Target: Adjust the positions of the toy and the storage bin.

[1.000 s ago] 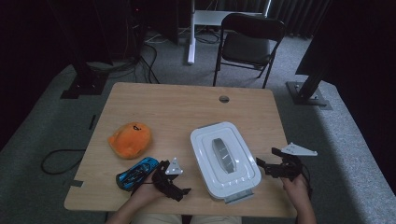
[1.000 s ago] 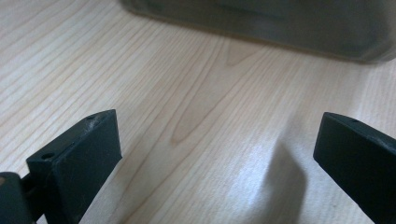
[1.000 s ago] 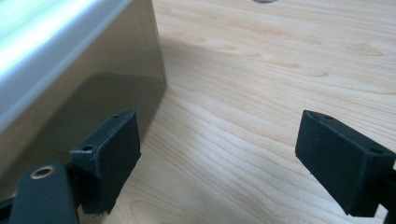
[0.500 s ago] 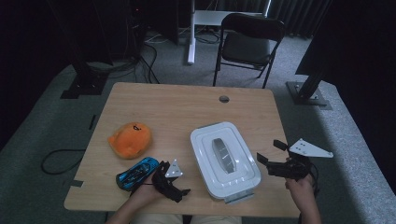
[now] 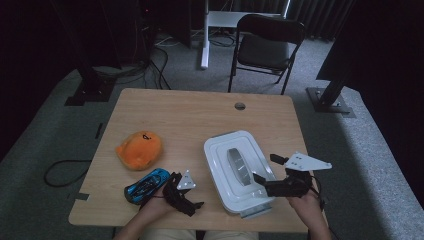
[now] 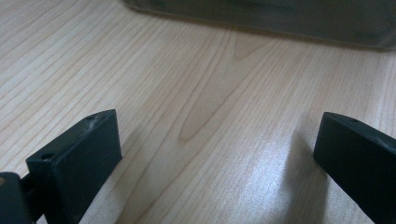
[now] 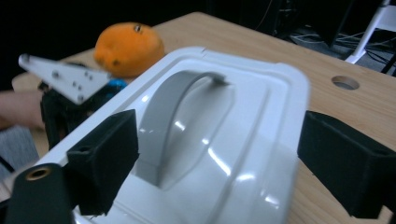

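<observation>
A white box (image 5: 225, 150) with a grey handle (image 5: 239, 165) on its lid sits on the right half of the wooden table (image 5: 190, 117). My right gripper (image 5: 265, 169) is open at the box's right edge, one jaw on each side of the lid's near end. In the right gripper view the lid (image 7: 261, 116) and its handle (image 7: 173, 108) lie between the spread jaws of the right gripper (image 7: 215, 154). My left gripper (image 5: 192, 202) rests low near the front edge, left of the box. It stands open over bare wood in the left gripper view (image 6: 217, 149).
An orange plush (image 5: 140, 149) and a blue toy car (image 5: 146, 184) lie at the front left, the car just beside my left hand. A cable hole (image 5: 240, 106) is at the table's back. A black chair (image 5: 267, 45) stands behind the table.
My right gripper has swung in from beyond the table's right edge to the box's right edge, jaws now spread around the lid. The left gripper has stayed put.
</observation>
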A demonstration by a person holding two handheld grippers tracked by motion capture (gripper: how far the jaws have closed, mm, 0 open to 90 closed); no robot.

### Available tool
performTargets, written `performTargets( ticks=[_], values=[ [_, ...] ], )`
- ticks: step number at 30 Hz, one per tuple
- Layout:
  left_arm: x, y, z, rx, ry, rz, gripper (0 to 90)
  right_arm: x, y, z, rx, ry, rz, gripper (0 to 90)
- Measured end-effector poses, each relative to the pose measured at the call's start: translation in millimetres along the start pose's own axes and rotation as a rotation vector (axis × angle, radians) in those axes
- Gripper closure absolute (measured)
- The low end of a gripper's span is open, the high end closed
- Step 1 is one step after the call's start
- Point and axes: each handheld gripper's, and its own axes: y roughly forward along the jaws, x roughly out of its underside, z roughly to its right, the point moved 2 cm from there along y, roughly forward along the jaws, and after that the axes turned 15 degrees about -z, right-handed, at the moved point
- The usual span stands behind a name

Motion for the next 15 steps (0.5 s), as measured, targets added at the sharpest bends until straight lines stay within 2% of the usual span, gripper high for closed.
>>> performTargets(
  ticks=[3, 6, 8, 12, 15],
  values=[
    [0.0, 0.0, -0.3, -0.002, 0.0, -0.001, 1.4, -2.0, 9.3, -7.5, -0.026, -0.009, -0.038, 11.4],
    [0.0, 0.0, -0.2, -0.002, -0.001, -0.001, 1.4, -2.5, 15.2, -13.1, -0.006, -0.034, -0.066, 11.4],
    [0.1, 0.0, -0.1, -0.003, -0.003, -0.001, 1.4, -2.9, 21.6, -17.6, -0.009, -0.041, -0.092, 11.4],
    [0.2, -0.1, 0.0, -0.004, -0.005, -0.001, 1.4, -1.4, 26.6, -18.2, 0.021, -0.037, -0.126, 13.1],
    [0.2, -0.1, 0.1, -0.004, -0.006, 0.0, 1.4, -0.5, 27.7, -19.9, 0.01, -0.019, -0.129, 14.1]
  ],
)
